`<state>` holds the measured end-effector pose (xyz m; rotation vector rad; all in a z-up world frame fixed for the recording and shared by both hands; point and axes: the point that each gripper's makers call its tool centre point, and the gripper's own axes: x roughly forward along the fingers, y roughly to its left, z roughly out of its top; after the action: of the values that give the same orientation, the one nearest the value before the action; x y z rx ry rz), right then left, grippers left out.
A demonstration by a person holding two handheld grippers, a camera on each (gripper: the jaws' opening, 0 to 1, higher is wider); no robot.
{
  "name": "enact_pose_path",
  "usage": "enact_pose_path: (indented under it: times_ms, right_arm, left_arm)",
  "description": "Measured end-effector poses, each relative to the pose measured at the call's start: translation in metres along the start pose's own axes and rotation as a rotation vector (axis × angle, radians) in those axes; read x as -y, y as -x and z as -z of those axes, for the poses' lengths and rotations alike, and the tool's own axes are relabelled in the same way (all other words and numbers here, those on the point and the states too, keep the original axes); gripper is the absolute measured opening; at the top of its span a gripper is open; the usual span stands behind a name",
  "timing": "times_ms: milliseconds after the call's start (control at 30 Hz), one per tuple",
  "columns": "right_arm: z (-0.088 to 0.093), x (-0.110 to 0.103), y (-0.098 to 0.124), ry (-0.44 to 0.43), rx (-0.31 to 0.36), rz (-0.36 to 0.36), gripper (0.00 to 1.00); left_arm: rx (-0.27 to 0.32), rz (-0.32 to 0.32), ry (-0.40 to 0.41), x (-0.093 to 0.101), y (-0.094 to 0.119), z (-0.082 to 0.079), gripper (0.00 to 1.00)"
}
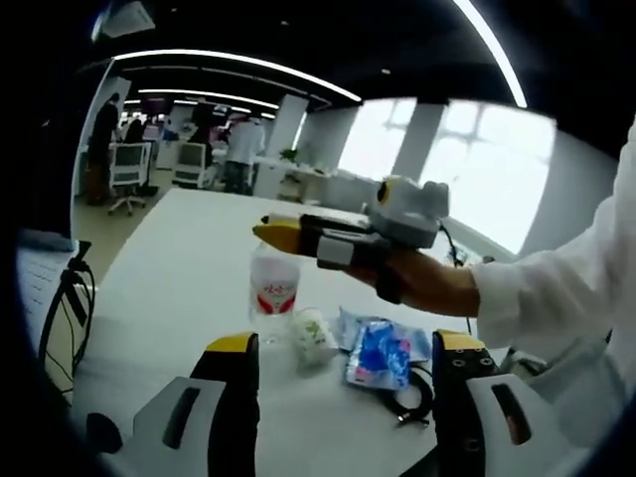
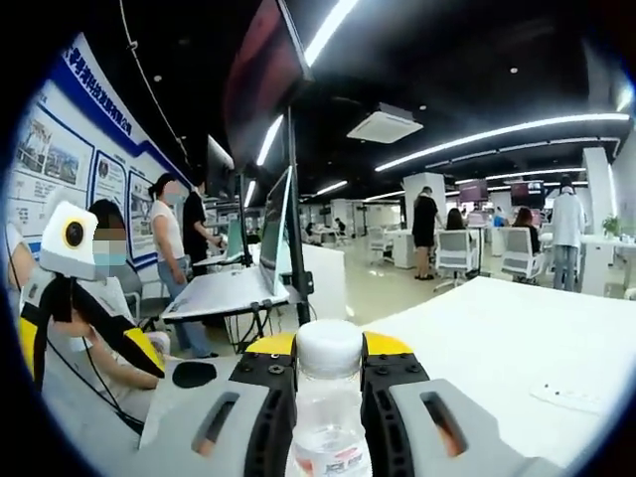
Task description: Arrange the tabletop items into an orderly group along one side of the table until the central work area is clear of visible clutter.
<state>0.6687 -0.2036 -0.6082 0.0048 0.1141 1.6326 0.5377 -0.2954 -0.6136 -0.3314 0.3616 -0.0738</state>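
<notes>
White laminate covers the long, bare tabletop, and the clutter sits bunched toward its near end, which is presumably why the work begins here. Above it the right gripper, black with yellow tips, reaches in from the right of the left gripper view on a white-sleeved arm, its fingers closed on the neck of the clear plastic water bottle with a red label and white cap; the right gripper view confirms it, the bottle clamped upright between the two fingers. Gripping just under the cap keeps the bottle vertical and lets it be carried to an edge without tipping; whether its base rests on the surface or hangs just above it, I cannot tell. The left gripper hangs low and empty with its fingers spread wide, aimed at the remaining pile, likely ready for the next pick. Between those fingers lies a blue and white crinkled plastic packet, and just beside the bottle stands a small pale paper cup with a green print, close enough to be knocked as the bottle moves. A black coiled cable trails from under the packet and could drag with it.
</notes>
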Motion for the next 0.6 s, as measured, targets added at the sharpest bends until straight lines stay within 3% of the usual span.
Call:
enact_pose_path:
  times_ms: [233,600]
  right_arm:
    - [0.009,0.021,-0.005,-0.018,0.007,0.041,0.19]
    - [0.024,0.037,-0.009,-0.041,-0.004,0.097,0.19]
  left_arm:
    - [-0.019,0.027,-0.022,0.008,-0.003,0.005,0.69]
    - [-0.054,0.055,-0.042,0.015,-0.008,0.013,0.69]
